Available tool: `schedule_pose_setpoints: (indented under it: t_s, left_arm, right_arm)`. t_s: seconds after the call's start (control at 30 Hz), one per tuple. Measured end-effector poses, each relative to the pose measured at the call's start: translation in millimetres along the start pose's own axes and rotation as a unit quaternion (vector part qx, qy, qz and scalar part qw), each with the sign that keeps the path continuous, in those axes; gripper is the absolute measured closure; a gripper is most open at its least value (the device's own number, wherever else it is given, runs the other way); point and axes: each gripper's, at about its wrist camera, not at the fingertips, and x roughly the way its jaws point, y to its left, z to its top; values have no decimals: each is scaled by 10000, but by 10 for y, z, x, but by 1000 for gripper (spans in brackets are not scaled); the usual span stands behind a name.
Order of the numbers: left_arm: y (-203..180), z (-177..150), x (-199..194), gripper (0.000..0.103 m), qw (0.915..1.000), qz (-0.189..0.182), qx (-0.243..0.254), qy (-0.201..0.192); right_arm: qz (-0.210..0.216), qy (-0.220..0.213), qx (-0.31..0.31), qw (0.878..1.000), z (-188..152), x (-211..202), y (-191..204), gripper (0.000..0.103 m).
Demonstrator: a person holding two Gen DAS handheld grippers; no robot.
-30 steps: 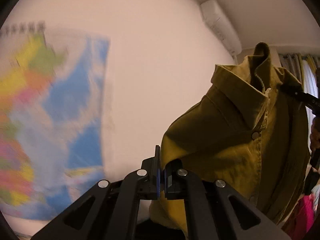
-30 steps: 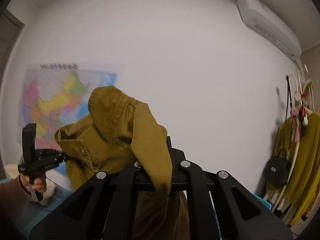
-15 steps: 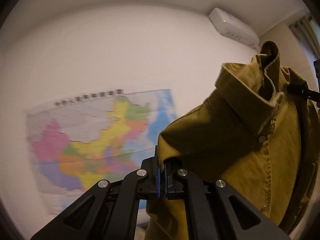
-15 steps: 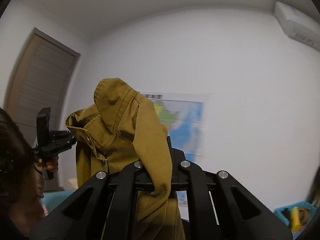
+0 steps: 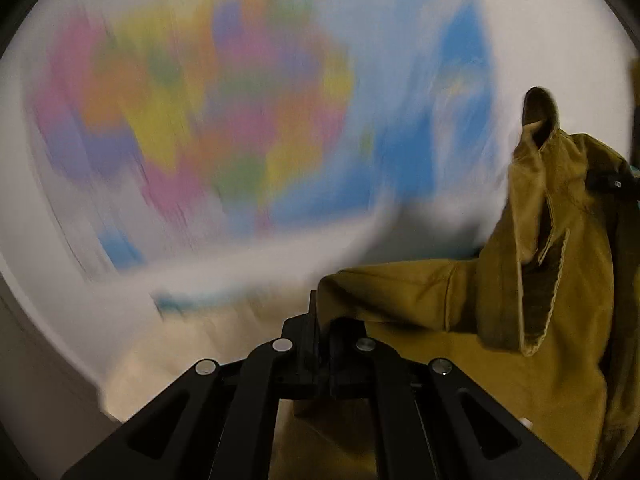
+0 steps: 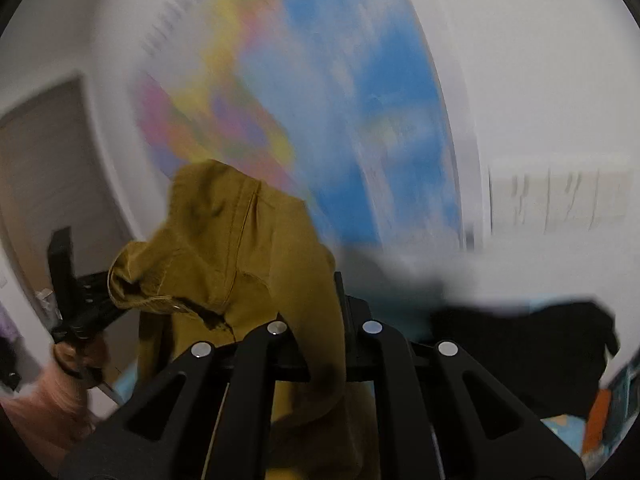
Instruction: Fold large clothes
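A mustard-yellow jacket (image 5: 532,280) hangs in the air between my two grippers. My left gripper (image 5: 322,316) is shut on one edge of it, at the lower centre of the left wrist view. My right gripper (image 6: 338,296) is shut on another edge, and the jacket (image 6: 240,248) drapes over its fingers. In the right wrist view the left gripper (image 6: 104,300) shows at the left, held in a hand, pinching the collar area. In the left wrist view the right gripper's tip (image 5: 612,184) shows at the far right edge.
A colourful wall map (image 5: 240,120) fills the blurred background; it also shows in the right wrist view (image 6: 320,120). A door (image 6: 48,180) is at the left. A dark garment (image 6: 540,344) lies low at the right. A beige surface (image 5: 192,344) lies below.
Both grippers have swung downward with the jacket; the views now tilt lower and blur with motion. The map fills the background. Both grips on the jacket are unchanged.
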Motion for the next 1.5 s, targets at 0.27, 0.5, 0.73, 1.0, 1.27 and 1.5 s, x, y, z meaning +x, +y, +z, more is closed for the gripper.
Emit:
schedule_pose_setpoints:
  t_s: [0.27, 0.5, 0.73, 1.0, 1.27, 1.5]
  left_arm:
    - [-45, -218, 1059, 101, 9973, -171, -111, 702]
    - [7, -67, 1565, 93, 9924, -239, -234, 1184]
    - [45, -321, 1616, 59, 9943, 199, -158, 1032]
    - [301, -605, 411, 24, 9990, -407, 166, -18]
    - [48, -1272, -90, 24, 9942, -831, 661, 171]
    - [-155, -1583, -267, 22, 9887, -1104, 975, 273]
  right_arm:
    - [-420, 710, 449, 9956, -232, 1004, -611, 96]
    - [-923, 1043, 871, 9864, -284, 1428, -998, 91]
    - [-1399, 1096, 930, 9797, -328, 1257, -882, 40]
    - [-576, 1227, -345, 9902, -907, -94, 6, 15]
    - [-578, 2340, -741, 9677, -2102, -278, 558, 14]
    - [-569, 1894, 59, 9802, -1996, -418, 201, 100]
